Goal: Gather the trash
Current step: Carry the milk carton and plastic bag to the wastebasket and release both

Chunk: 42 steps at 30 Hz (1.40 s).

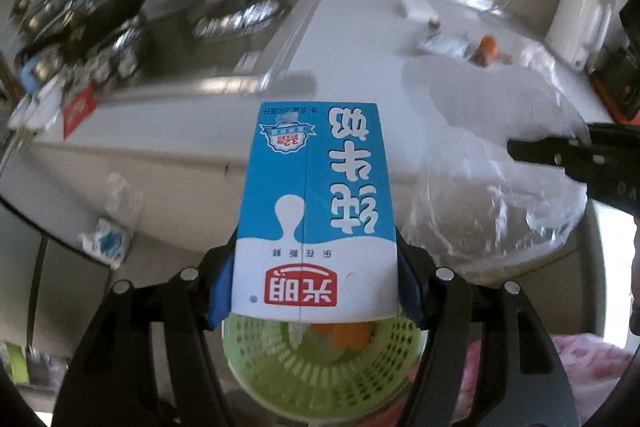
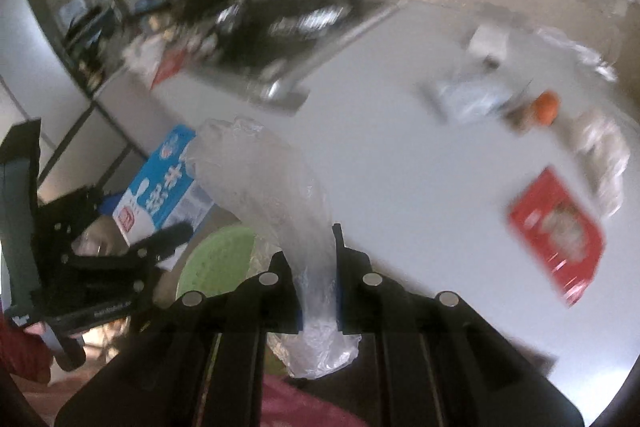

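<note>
Green basket [image 1: 320, 371]: scraps inside | left gripper [image 1: 316, 291] clamps milk carton [image 1: 316, 211] | right gripper [image 2: 316, 291] pinches plastic bag [image 2: 264, 187]

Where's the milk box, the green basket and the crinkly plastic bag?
milk box [image 1: 316, 211], left wrist view, blue front.
green basket [image 1: 320, 367], left wrist view, mesh wall.
plastic bag [image 2: 272, 187], right wrist view, middle.

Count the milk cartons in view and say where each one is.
1. The blue milk carton is clamped in the left gripper, above the green basket. Clutter on the blurred counter may hide others.
</note>
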Each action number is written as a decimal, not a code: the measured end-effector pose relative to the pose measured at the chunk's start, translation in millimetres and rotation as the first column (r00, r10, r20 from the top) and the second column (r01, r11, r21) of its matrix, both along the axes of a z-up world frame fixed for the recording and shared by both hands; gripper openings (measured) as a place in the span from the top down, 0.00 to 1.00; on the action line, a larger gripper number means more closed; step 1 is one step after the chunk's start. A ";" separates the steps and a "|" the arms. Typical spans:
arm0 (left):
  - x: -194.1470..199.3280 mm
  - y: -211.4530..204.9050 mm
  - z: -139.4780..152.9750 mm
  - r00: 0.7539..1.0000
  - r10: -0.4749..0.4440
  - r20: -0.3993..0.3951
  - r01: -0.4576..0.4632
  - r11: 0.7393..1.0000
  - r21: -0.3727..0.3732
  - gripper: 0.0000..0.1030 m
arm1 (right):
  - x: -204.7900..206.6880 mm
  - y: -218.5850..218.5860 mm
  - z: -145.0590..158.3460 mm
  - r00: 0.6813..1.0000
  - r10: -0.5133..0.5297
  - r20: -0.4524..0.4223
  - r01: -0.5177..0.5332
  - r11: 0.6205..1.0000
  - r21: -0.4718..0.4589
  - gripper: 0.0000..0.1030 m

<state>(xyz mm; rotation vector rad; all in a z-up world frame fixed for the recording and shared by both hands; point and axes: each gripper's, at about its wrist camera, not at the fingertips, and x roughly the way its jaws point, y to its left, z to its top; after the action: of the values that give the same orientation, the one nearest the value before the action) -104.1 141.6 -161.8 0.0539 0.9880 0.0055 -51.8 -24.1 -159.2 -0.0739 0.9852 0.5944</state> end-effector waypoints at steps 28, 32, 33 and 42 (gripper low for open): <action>-52.0 45.5 -74.7 0.968 0.204 -0.144 -0.207 0.978 -0.011 0.16 | -28.7 61.7 -63.5 0.971 0.177 -0.161 -0.192 0.978 -0.083 0.90; -56.1 65.0 -59.0 0.957 0.272 -0.102 -0.276 0.961 -0.031 0.13 | -28.0 71.3 -69.9 0.962 0.213 -0.170 -0.229 0.970 -0.082 0.88; -57.4 69.5 -55.9 0.952 0.291 -0.093 -0.294 0.955 -0.028 0.13 | -28.7 75.6 -71.9 0.959 0.226 -0.173 -0.242 0.966 -0.084 0.87; -62.6 86.6 -50.8 0.926 0.368 -0.078 -0.371 0.928 -0.026 0.12 | -38.1 94.3 -75.6 0.945 0.287 -0.159 -0.306 0.946 -0.109 0.62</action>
<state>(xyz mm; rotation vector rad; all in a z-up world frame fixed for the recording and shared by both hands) -166.7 228.2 -212.6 -0.1719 1.0584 0.3333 -89.9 70.2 -234.8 -0.3063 1.1608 0.8191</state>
